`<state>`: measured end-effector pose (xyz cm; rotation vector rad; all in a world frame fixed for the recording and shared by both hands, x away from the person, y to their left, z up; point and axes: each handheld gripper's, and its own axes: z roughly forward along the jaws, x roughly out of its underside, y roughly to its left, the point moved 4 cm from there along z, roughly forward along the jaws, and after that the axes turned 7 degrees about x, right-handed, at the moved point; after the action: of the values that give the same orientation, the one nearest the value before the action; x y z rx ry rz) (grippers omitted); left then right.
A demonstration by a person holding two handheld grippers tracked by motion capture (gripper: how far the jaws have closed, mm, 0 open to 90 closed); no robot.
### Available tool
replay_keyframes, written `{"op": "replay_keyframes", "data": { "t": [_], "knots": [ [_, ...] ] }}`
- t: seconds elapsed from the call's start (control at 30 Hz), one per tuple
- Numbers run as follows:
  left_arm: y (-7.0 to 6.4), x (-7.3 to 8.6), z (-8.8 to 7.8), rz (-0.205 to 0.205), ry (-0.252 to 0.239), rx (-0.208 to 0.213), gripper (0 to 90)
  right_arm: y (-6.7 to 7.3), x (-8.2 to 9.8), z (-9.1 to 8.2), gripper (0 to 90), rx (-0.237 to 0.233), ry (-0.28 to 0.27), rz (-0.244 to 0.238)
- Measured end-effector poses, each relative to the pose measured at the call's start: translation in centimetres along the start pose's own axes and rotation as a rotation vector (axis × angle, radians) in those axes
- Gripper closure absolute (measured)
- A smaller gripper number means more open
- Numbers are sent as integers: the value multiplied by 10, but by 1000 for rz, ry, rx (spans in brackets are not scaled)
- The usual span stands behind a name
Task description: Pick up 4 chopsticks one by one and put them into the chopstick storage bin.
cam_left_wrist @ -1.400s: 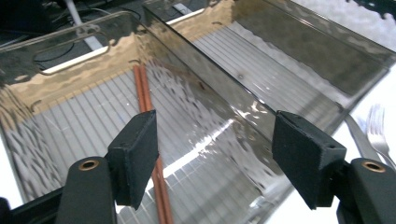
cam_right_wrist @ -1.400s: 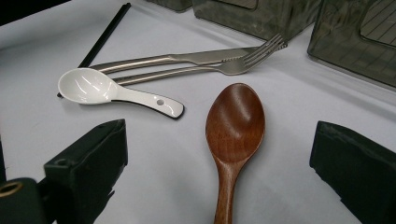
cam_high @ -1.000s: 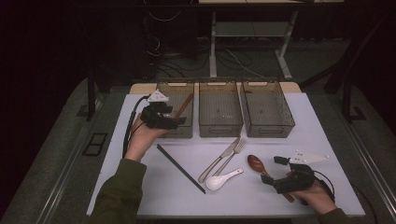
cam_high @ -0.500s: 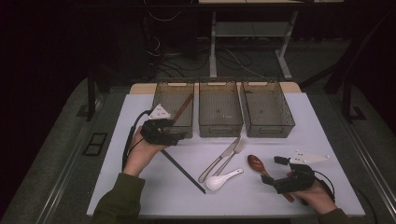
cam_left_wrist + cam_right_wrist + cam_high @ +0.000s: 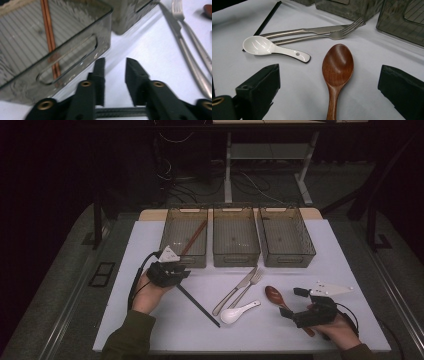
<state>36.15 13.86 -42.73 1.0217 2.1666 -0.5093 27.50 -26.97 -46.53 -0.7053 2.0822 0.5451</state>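
1. We read this as sorting cutlery into the three bins along the 12 o'clock edge of the table (image 5: 150, 235).
2. Done so far: a brown chopstick pair (image 5: 195, 236) lies in the left bin (image 5: 192, 261). The middle bin (image 5: 236, 258) and the right bin (image 5: 287, 261) look empty.
3. Left to do: the black chopstick (image 5: 200, 307), knife (image 5: 235, 292), fork (image 5: 251, 284), white spoon (image 5: 235, 312) and wooden spoon (image 5: 273, 295) are all loose on the table.
4. The left gripper (image 5: 182, 271) sits at 9 o'clock, over the upper end of the black chopstick, which runs off toward 5 o'clock.
5. Its jaws have just been closing and now stand narrow, with a gap between them. In the left gripper view we see bare table in that gap, so it grips nothing. The dark bar low in that view may be the gripper's own rail; hard to tell.
6. The right gripper (image 5: 329, 68) sits at 4 o'clock, spread wide. The wooden spoon lies between its jaws, untouched.
7. Roughly one item in, five to go.
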Motion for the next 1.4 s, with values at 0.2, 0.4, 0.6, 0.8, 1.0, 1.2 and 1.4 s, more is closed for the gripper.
{"op": "replay_keyframes", "data": {
  "t": [0.2, 0.4, 0.6, 0.8, 1.0, 1.2, 1.4],
  "knots": [
    [8, 12, 6, -7, 65, -23, 871, 0, 0, 1, 40, -1, 1, 2],
    [19, 24, 15, -33, 102, -49, 889, -1, -1, 2, 40, -2, 0, 3],
    [28, 29, 16, -64, 91, -66, 889, -1, -1, 2, 40, 0, -1, 3],
    [37, 32, 18, -87, 92, -88, 889, -1, -1, 3, 40, 0, 0, 2],
    [43, 35, 18, -107, 92, -101, 889, -1, -1, 3, 40, 1, 3, 4],
    [44, 36, 19, -106, 102, -98, 889, -1, -1, 3, 40, 1, 3, 5],
    [44, 36, 19, -103, 114, -104, 889, -1, -1, 3, 40, 1, 2, 4]
  ]
}}
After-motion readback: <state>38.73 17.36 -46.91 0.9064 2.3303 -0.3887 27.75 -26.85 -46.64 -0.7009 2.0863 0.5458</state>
